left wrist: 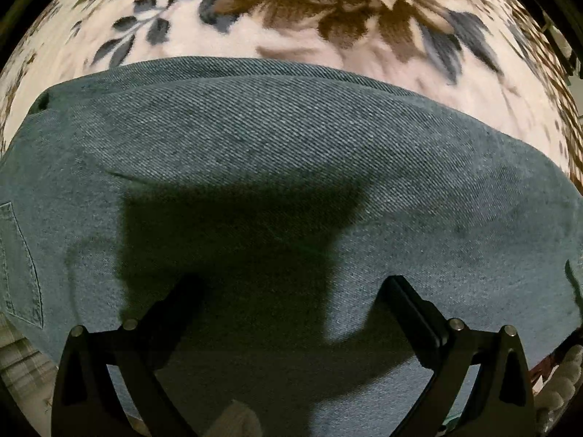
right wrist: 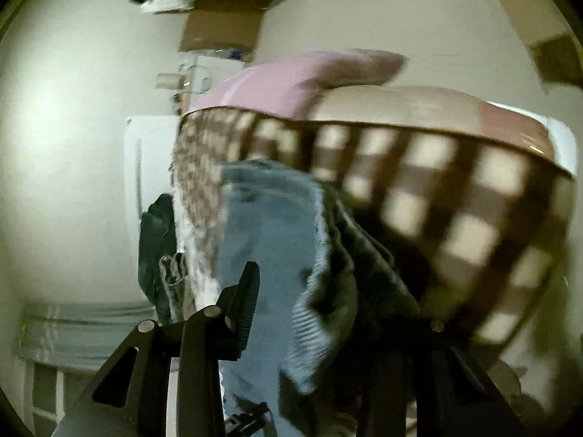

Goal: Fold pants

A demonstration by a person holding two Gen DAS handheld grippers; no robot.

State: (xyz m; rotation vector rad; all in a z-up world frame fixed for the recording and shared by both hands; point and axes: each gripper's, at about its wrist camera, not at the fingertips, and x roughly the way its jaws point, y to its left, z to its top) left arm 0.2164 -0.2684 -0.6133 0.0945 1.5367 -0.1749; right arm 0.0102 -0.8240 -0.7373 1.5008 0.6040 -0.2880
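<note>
The pants are blue-grey denim jeans (left wrist: 277, 138), lying spread on a floral blanket (left wrist: 226, 36); a stitched back pocket (left wrist: 18, 266) shows at the far left. My left gripper (left wrist: 291, 284) is open, its two black fingers wide apart just above the denim, casting a dark shadow on it. In the blurred right wrist view, a hanging part of the jeans (right wrist: 269, 225) with a frayed hem fills the middle. My right gripper (right wrist: 320, 291) has its left finger (right wrist: 247, 291) against the denim; the right finger is hidden behind the cloth.
A brown-and-cream checked cloth (right wrist: 437, 196) and a pink pillow (right wrist: 284, 83) lie behind the hanging jeans. Cardboard boxes (right wrist: 226, 22) stand at the top. A white cabinet (right wrist: 145, 167) and dark clothing (right wrist: 156, 251) are at the left.
</note>
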